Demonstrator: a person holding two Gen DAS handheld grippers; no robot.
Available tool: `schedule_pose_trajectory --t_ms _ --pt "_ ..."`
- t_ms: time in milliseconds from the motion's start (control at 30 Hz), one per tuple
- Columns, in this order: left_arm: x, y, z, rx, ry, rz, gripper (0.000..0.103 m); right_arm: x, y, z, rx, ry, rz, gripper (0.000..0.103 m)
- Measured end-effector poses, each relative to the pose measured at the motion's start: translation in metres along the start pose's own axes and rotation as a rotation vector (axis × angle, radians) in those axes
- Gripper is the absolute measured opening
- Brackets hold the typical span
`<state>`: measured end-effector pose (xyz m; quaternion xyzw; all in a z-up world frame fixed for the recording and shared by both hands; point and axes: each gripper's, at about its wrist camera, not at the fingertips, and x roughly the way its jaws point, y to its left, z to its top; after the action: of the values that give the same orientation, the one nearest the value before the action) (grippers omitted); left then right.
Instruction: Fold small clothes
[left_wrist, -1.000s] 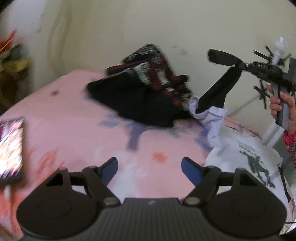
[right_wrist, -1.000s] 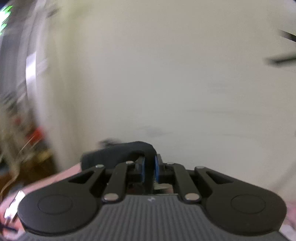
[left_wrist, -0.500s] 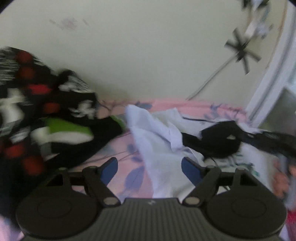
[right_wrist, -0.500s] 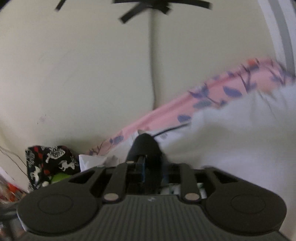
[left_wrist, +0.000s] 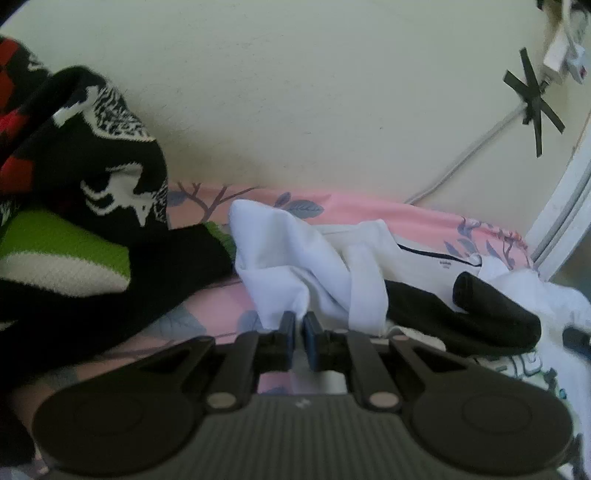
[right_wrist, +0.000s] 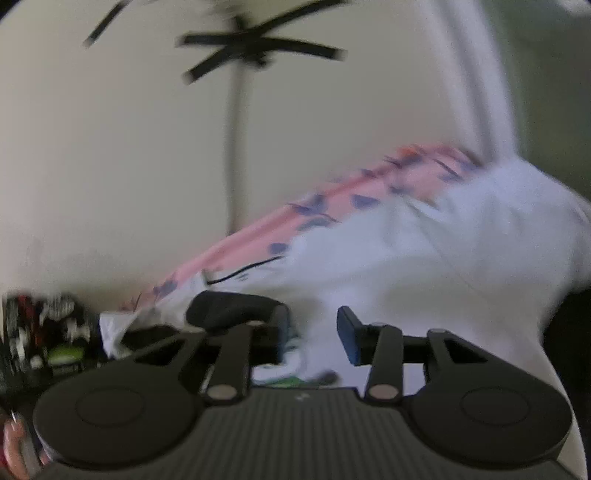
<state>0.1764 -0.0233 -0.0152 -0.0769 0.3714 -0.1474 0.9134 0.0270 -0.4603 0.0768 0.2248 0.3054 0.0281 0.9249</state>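
Note:
My left gripper (left_wrist: 299, 323) is shut on the lower edge of a crumpled white garment (left_wrist: 291, 258) that lies on the pink bed sheet (left_wrist: 369, 212). To its right a black cloth (left_wrist: 461, 314) rests on a white printed T-shirt (left_wrist: 546, 306). In the right wrist view, my right gripper (right_wrist: 314, 325) hovers low over that T-shirt (right_wrist: 424, 258) with its jaws opening. Nothing is pressed between its pads. The black cloth (right_wrist: 229, 306) lies loose against its left finger.
A heap of black, red and white patterned clothes (left_wrist: 103, 166) with a green-and-white knit piece (left_wrist: 55, 251) fills the left. The cream wall rises close behind, with a cable held by black tape (left_wrist: 532, 99). A white frame (left_wrist: 561, 206) stands at the right. A hand (right_wrist: 11, 443) shows bottom left.
My left gripper swung right from the middle of the bed to the white garment and shut on its edge. My right gripper came down with the black cloth, opened and let it go.

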Motion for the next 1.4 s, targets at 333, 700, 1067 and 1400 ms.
schedule_pose_trajectory --t_ms 333,700,1067,1400 --pt "-0.002 0.002 -0.003 0.002 -0.007 -0.016 0.007 0.056 0.049 0.003 -0.250 0.033 -0.081 0.000" --pt "-0.021 -0.008 -0.001 0.039 -0.125 0.029 0.035 -0.075 -0.096 0.013 0.236 -0.191 -0.241 0.055" --pt "-0.021 -0.026 -0.008 0.118 -0.143 -0.019 0.046 -0.121 -0.138 -0.041 0.093 -0.098 -0.440 0.048" --pt "-0.016 -0.019 -0.007 0.084 -0.110 -0.022 0.050 -0.104 -0.131 0.018 -0.073 -0.190 -0.634 0.000"
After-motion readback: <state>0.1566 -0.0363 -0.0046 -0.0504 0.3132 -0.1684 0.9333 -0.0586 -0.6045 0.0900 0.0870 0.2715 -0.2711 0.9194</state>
